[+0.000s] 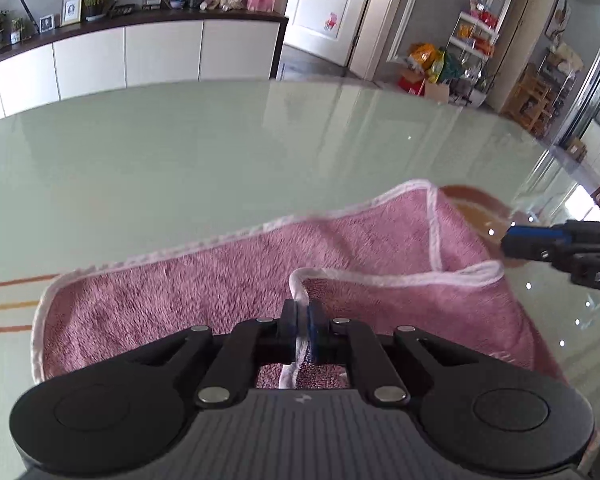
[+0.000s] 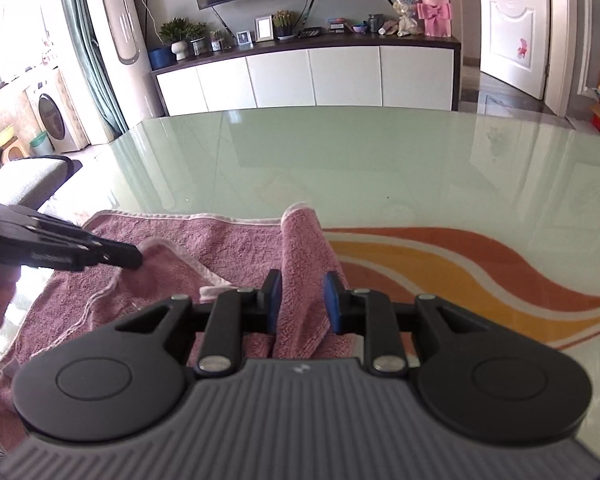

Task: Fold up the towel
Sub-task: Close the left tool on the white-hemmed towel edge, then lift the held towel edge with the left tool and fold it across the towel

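- Pale green glass desk [image 1: 220,152] carries everything.
- Left tool [image 1: 301,322] pinches the white hem nearly shut; right tool [image 2: 301,300] holds a bunched pink ridge, jaws narrow.
- Beyond both, the towel [image 1: 160,300] runs lengthwise toward the left tool's side, part doubled over.
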`<state>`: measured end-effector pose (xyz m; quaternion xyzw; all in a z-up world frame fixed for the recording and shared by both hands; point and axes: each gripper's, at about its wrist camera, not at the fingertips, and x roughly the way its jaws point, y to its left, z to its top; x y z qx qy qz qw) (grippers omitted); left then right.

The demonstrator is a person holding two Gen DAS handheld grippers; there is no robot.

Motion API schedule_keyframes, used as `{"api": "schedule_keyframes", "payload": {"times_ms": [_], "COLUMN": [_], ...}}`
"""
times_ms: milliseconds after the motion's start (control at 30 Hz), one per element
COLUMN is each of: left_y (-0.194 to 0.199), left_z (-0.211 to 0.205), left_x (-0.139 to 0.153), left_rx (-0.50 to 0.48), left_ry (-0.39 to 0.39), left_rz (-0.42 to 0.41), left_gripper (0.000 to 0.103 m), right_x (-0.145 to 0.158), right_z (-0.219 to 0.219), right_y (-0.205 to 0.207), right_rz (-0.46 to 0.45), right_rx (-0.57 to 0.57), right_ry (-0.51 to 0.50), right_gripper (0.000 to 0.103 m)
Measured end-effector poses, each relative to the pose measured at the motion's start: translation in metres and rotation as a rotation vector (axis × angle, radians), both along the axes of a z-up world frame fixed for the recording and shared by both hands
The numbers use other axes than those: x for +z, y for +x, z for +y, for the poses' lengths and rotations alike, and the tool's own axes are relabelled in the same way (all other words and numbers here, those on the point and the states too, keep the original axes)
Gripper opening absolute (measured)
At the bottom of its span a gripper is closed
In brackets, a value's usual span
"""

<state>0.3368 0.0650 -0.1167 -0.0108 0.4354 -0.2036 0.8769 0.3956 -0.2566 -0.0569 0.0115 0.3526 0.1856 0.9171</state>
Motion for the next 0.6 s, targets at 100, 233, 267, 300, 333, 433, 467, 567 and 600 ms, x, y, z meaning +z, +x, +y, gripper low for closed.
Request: {"api": "schedule_keyframes", "payload": {"times_ms": [100, 233, 267, 300, 333, 433, 467, 567, 600], "left_y": [-0.002, -0.004, -0.005, -0.006, -0.007, -0.01, -0.011, -0.013, -0.013], "left_z": [0.0, -0.003, -0.006, -0.008, -0.011, -0.02, -0.021, -0.024, -0.024], "left_x": [-0.002, -0.001, -0.001, -0.002, -0.002, -0.002, -0.002, -0.002, -0.002], "left_rx": [0.003, -0.001, -0.006, -0.012, -0.017, -0.033, -0.044, -0.041, -0.04], "left_ry": [0.019, 0.075, 0.086, 0.097, 0.108, 0.141, 0.13, 0.115, 0.116], "left_rz": [-0.028, -0.06, -0.068, -0.076, -0.083, -0.106, -0.102, -0.098, -0.102], "left_gripper": [0.019, 0.031, 0.033, 0.036, 0.037, 0.028, 0.009, 0.005, 0.005], "right_x": [-0.002, -0.005, -0.005, -0.004, -0.004, -0.003, -0.003, -0.002, -0.002], "right_z": [-0.001, -0.005, -0.006, -0.005, -0.005, -0.003, -0.002, -0.001, -0.001], "right_y": [-0.002, -0.001, -0.002, -0.002, -0.002, -0.001, 0.0, 0.003, 0.004], "right_rz": [0.004, 0.016, 0.017, 0.015, 0.014, 0.009, 0.007, 0.007, 0.007], "right_rx": [0.001, -0.015, -0.017, -0.016, -0.015, -0.013, -0.013, -0.009, -0.007], "right_ry": [-0.007, -0.001, 0.0, -0.001, -0.003, -0.007, -0.008, -0.01, -0.01], "right_gripper": [0.023, 0.023, 0.023, 0.023, 0.023, 0.023, 0.023, 0.022, 0.022]}}
